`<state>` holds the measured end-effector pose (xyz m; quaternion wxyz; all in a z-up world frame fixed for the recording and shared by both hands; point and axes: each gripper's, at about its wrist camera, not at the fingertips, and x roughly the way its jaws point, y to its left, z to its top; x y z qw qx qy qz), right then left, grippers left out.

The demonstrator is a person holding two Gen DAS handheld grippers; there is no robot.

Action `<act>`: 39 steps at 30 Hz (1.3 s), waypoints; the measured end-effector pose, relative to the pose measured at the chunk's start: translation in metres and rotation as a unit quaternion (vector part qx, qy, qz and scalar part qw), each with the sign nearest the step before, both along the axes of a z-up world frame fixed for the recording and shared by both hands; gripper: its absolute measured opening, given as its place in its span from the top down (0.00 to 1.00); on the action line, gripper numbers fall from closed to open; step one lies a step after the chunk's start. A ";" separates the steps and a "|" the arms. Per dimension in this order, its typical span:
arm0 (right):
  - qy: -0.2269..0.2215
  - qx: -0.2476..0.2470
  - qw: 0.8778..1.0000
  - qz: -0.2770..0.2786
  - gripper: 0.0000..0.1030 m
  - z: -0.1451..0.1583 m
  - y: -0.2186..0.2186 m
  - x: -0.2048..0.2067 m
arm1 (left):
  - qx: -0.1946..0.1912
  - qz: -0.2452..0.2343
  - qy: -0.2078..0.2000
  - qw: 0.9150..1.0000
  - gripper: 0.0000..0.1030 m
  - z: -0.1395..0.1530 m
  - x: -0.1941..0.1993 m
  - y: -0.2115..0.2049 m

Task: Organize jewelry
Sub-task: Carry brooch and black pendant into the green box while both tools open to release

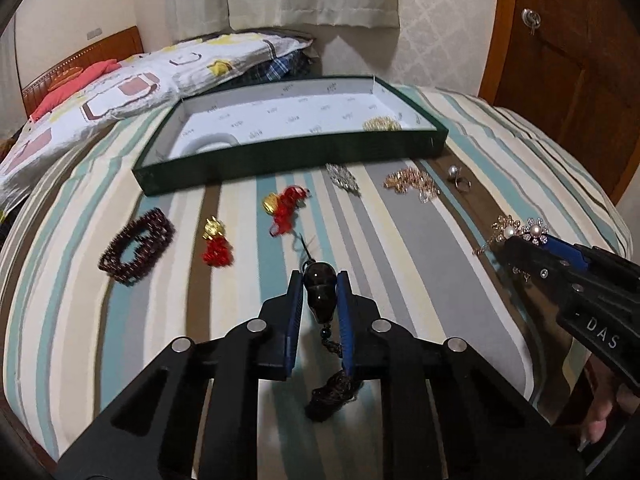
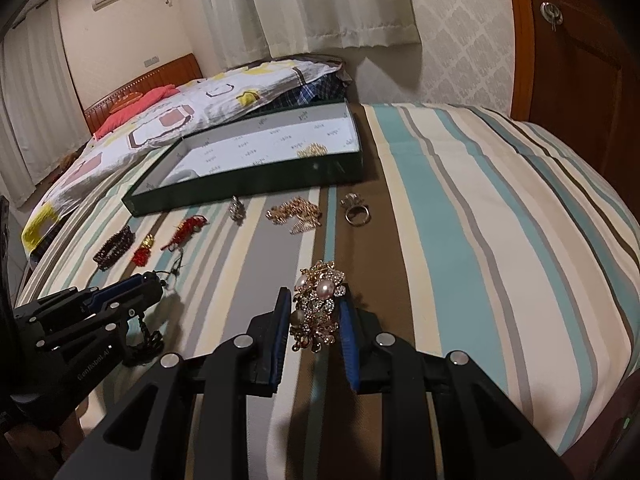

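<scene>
My left gripper (image 1: 318, 280) is shut on a dark bead pendant (image 1: 317, 294) whose black tassel (image 1: 332, 394) hangs below, just above the striped bedspread. My right gripper (image 2: 314, 298) is shut on a gold brooch with pearls (image 2: 318, 308); it also shows in the left wrist view (image 1: 516, 232). The green tray with a white floor (image 1: 288, 154) lies ahead and holds a gold piece (image 1: 382, 123). A dark red bead bracelet (image 1: 136, 246), two red and gold charms (image 1: 216, 244) (image 1: 286, 206), a silver brooch (image 1: 342, 176), a gold chain (image 1: 412, 182) and a ring (image 1: 458, 178) lie before it.
A patterned pillow (image 1: 120, 92) lies behind the tray to the left, with a wooden headboard (image 1: 80, 58) beyond. A wooden door (image 1: 568, 60) stands at the right. The bed's edge drops off to the right (image 2: 600, 320).
</scene>
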<state>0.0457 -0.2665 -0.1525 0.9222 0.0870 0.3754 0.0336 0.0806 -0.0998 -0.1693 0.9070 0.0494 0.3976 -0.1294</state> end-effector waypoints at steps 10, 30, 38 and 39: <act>-0.029 0.005 0.999 0.013 0.76 0.030 0.011 0.016 | -0.026 0.014 -0.044 0.999 0.83 0.040 0.011 0.016; -0.106 -0.015 0.993 0.054 0.76 0.083 0.040 0.088 | -0.055 0.049 -0.103 0.992 0.83 0.095 0.086 0.030; -0.125 -0.013 0.991 0.054 0.76 0.093 0.042 0.121 | -0.069 0.056 -0.114 0.989 0.83 0.105 0.122 0.023; -0.128 -0.014 0.990 0.054 0.76 0.094 0.042 0.125 | -0.069 0.056 -0.118 0.989 0.83 0.105 0.126 0.022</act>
